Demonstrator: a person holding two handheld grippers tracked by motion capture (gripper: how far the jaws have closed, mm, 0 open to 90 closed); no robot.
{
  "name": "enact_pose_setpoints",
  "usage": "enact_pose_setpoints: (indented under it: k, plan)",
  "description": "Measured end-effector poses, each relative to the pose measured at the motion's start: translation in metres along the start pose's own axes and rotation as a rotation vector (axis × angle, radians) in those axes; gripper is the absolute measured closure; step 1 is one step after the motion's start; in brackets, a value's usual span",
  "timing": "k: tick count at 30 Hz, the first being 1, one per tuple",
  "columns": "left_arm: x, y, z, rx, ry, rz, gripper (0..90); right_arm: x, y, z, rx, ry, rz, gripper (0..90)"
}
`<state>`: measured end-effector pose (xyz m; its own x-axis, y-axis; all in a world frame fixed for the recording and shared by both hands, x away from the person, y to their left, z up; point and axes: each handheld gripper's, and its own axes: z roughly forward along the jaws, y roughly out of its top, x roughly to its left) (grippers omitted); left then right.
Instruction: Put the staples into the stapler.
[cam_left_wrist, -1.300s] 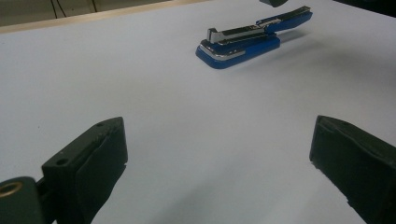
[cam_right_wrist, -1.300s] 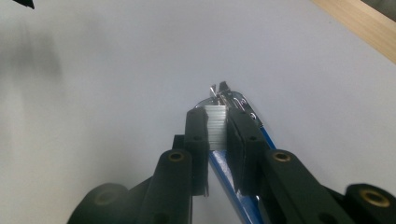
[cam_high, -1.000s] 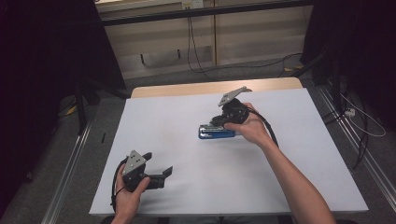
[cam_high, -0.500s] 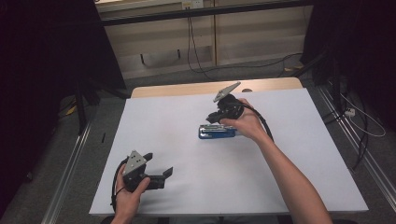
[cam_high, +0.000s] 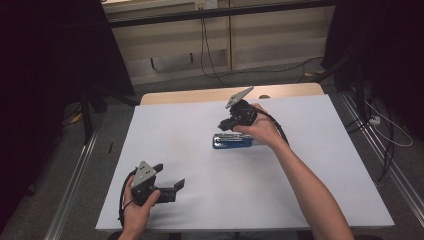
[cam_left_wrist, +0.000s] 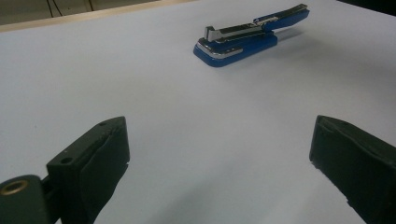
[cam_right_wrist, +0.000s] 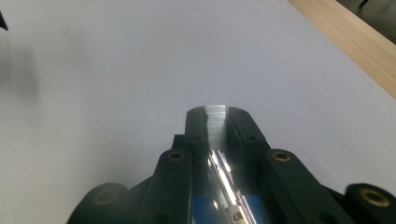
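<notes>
A blue stapler (cam_high: 232, 141) lies on the white counter (cam_high: 310, 165), a little right of centre. The right gripper (cam_high: 235, 121) has its jaws clamped narrowly on the stapler's metal top arm. The left gripper (cam_high: 169, 186), near the front-left edge, holds its jaws wide apart with nothing between them.

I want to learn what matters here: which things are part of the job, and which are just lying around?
Part of the job:
- blue stapler, on the white table cover
- right tongs, shut on the stapler's metal top arm
- left tongs, open, waiting apart from it

Just lying about:
- cables on the floor behind the table
- wooden table edge
</notes>
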<state>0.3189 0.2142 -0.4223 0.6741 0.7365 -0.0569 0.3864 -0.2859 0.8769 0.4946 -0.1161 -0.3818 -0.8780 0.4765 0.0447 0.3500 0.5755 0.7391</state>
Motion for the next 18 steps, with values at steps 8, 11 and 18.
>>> enact_pose_setpoints:
  k: [8,11,18]
  plan:
    - [0.001,-0.001,0.000,0.002,0.000,-0.006,5.1,-0.004,0.001,0.008,0.005,0.008,-0.005,79.1]
    - [0.001,0.000,0.000,0.002,0.006,-0.005,5.1,-0.005,-0.001,0.011,0.023,0.015,-0.014,79.1]
    - [0.002,0.000,0.000,-0.001,0.006,0.000,5.1,-0.005,-0.003,0.016,0.037,0.055,-0.055,79.1]
